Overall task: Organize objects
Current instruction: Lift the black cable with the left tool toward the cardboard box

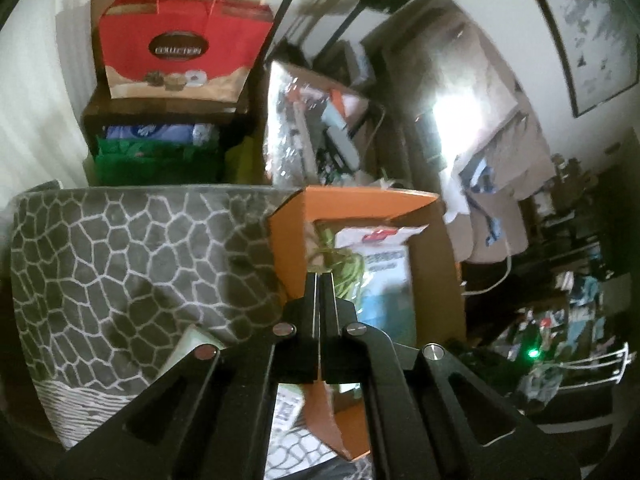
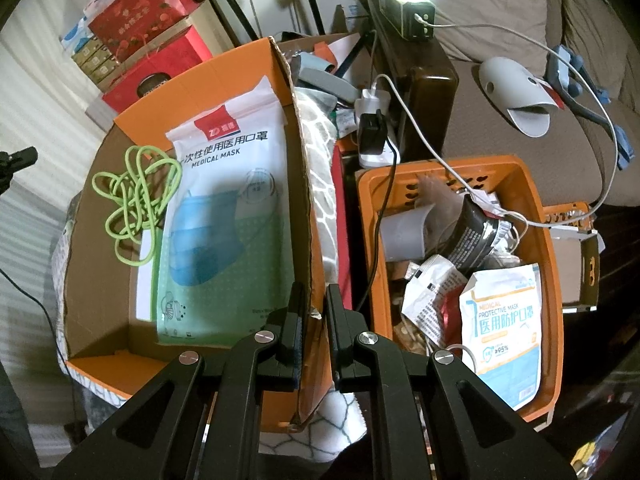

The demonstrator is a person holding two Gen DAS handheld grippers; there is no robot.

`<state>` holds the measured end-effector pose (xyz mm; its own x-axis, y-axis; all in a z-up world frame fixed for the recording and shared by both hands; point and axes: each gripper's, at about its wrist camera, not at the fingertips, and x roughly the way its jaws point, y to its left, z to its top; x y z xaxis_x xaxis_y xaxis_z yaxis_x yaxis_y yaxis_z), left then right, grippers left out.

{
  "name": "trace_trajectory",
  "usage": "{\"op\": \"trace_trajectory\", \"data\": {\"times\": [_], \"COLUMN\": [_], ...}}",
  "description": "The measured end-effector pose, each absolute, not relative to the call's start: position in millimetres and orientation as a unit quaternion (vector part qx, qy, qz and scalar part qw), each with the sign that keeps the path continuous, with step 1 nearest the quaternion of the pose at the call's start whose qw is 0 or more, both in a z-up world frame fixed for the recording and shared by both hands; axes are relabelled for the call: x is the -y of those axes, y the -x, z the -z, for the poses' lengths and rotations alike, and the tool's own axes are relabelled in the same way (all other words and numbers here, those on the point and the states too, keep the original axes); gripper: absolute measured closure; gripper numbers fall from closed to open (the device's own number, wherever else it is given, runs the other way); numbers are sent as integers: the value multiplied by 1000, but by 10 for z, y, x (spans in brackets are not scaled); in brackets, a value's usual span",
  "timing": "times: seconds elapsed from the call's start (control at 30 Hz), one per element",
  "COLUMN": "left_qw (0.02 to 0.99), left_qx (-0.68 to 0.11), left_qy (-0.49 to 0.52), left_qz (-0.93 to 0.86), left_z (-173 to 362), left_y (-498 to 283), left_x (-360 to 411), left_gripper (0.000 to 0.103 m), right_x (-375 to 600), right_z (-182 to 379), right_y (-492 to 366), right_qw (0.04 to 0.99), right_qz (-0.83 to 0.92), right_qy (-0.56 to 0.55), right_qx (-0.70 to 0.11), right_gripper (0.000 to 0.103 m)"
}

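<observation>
An orange cardboard box (image 2: 100, 240) sits on a grey patterned mat. Inside lie a medical mask packet (image 2: 228, 216) and a coiled green cord (image 2: 136, 204). My right gripper (image 2: 316, 304) straddles the box's right wall (image 2: 304, 200), one finger inside and one outside, with a gap left between the jaws. In the left wrist view the box (image 1: 288, 240) is straight ahead with the mask packet (image 1: 384, 264) and green cord (image 1: 348, 268) inside. My left gripper (image 1: 319, 280) is shut and empty, above the box's near wall.
An orange plastic basket (image 2: 536, 208) right of the box holds another mask packet (image 2: 500, 320), wrappers and cables. A power strip with chargers (image 2: 372, 128) lies behind. A sofa (image 2: 500, 8) is at the back right. Red gift bags (image 1: 176, 48) stand on a shelf.
</observation>
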<state>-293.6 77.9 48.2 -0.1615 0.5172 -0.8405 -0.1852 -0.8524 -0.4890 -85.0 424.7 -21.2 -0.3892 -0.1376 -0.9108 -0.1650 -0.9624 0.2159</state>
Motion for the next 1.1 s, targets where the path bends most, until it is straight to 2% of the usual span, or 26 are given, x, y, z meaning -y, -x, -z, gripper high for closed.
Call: {"op": "trace_trajectory", "data": {"times": [0.1,0.17,0.23,0.33,0.6,0.8,0.93,1.1], "left_qw": [209,196,193,193,174,147,137,116], "left_qx": [127,125,127,155,226,293,310,331], "left_qy": [617,638,652,681,703,704,704,698], "left_qz": [-749,-734,-723,-690,-651,-631,-624,-624], "left_z": [-296,-77,83,380,793,948,1021,1111], "left_y": [3016,3101,3148,3207,3273,3303,3301,3277], "left_x": [-743,-715,-706,-696,-716,-658,-657,-603], "left_gripper": [103,96,84,81,81,73,69,68], "right_x": [-4246,-4246,-4246,-4234,-4191,-4191,-4194,-4221], "right_z": [212,213,213,211,257,262,263,279], "right_y": [847,846,845,845,856,855,854,847], "right_qw": [8,8,9,10,18,17,17,16], "right_qz": [-822,-822,-822,-822,-820,-821,-821,-821], "right_qy": [553,553,553,553,557,557,557,556], "right_qx": [-137,-136,-137,-135,-126,-127,-126,-130], "right_gripper": [93,93,93,93,93,93,93,93]}}
